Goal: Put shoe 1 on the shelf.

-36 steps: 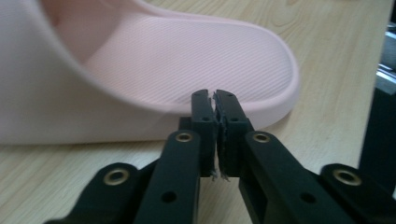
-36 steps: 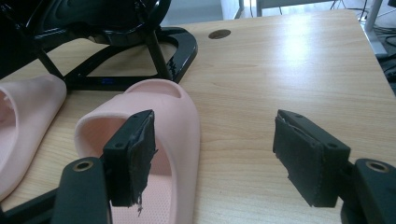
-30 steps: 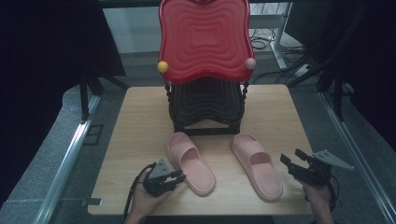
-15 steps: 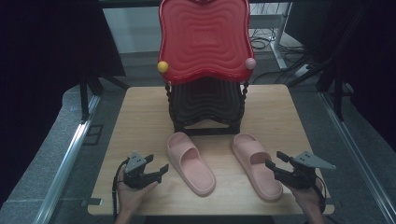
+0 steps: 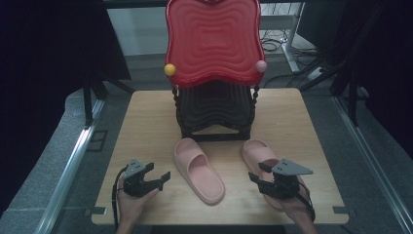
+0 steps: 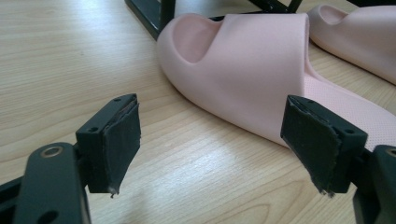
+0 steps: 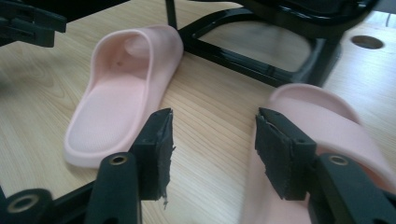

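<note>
Two pink slippers lie on the wooden table in front of a rack. The left slipper is angled with its heel toward the near right. My left gripper rests open on the table just left of it, pointing at its side. The right slipper lies under my right gripper, which hovers open at the slipper's inner edge, nothing between its fingers.
A rack with a black lower tier and a red wavy top stands at the table's middle back, with a yellow knob and a pink knob. Bare wood lies at both sides.
My left gripper has drawn left, away from the left slipper. My right gripper has shifted left from the table's right edge to over the right slipper's heel.
</note>
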{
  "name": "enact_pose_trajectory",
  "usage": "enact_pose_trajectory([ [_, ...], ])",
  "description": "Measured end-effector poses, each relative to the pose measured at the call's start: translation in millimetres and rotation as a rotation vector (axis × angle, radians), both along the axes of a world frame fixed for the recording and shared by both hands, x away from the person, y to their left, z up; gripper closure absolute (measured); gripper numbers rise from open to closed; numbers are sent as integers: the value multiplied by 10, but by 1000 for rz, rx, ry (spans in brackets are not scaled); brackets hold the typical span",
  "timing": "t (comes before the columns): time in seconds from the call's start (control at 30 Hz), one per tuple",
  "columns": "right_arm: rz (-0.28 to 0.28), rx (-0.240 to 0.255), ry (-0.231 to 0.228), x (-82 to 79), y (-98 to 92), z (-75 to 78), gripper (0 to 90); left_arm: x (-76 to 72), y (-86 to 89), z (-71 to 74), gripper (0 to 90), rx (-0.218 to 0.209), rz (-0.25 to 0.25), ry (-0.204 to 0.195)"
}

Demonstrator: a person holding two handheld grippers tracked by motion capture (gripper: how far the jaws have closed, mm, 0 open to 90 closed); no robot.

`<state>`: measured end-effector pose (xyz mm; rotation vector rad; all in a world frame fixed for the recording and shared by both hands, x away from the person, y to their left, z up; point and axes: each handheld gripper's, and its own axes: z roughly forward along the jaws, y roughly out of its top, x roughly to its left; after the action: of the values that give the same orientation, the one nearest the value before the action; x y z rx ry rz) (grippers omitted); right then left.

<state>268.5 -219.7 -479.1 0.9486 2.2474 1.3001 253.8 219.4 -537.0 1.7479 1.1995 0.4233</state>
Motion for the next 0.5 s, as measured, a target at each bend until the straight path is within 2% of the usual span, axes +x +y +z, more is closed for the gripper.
enact_pose_trajectory([
  [0.3, 35, -8, 42, 47, 336, -72, 530, -3, 64, 24, 204, -10, 19, 17],
  [0.5, 57, -24, 68, 111, 684, -126, 550, -10, 97, 41, 204, -20, 30, 19],
])
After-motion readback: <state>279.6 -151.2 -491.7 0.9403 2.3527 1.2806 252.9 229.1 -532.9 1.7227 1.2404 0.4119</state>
